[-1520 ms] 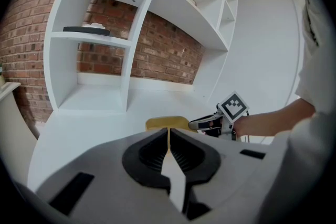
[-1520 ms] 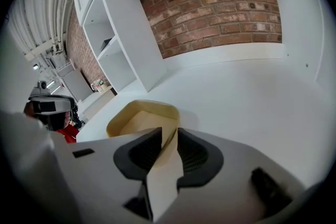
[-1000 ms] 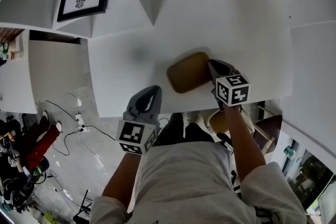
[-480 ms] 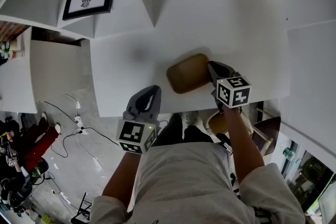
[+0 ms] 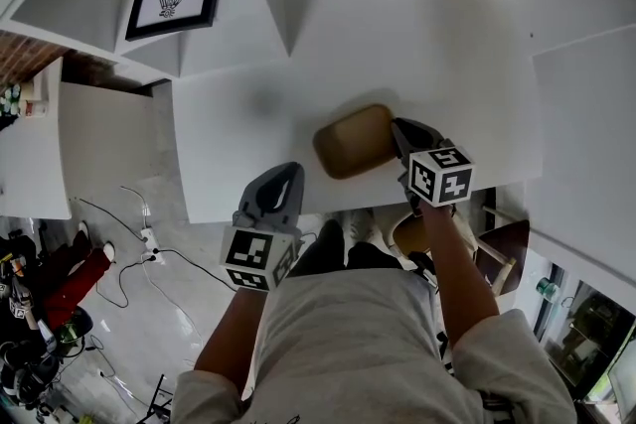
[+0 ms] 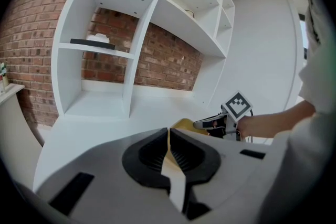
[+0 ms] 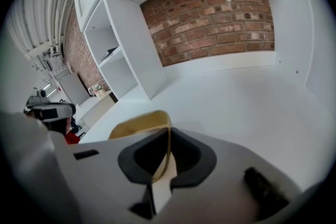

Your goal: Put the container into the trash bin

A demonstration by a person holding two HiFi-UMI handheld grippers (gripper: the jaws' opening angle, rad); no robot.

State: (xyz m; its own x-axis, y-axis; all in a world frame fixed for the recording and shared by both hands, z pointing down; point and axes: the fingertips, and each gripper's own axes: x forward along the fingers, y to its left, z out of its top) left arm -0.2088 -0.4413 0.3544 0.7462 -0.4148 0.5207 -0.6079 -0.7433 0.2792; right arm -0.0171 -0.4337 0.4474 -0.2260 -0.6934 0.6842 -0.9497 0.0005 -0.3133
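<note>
Little changes over the last second in the head view. The right tool [image 5: 400,130] stays pinched on the right rim of the brown container [image 5: 351,142]. The container shows at nearly the same spot, near the front edge of the tabletop [image 5: 417,35], right of its middle. Only the camera's framing drifts a bit. We judge the grasp as done and the lift as just starting — no view tells us whether the base is clear of the tabletop yet. The left tool [image 5: 290,176] hangs at the front edge, apart from the container, unmoved.

The views differ. The right gripper view shows what the head view cannot: the thin rim of the container [image 7: 137,126] runs right between the jaws of the right tool [image 7: 167,136], which stand narrow and clamp the wall. The left gripper view shows the left tool [image 6: 169,136] with jaws together and nothing in them. Beyond them it shows the container [image 6: 184,123] with the right tool [image 6: 199,124] on it from the side, plus the white shelf unit [image 6: 134,60] and brick wall [image 6: 168,63] behind. Only the head view shows the floor [image 5: 119,293] below the front edge. We make out no trash bin in any view — so the carry is all still ahead.
</note>
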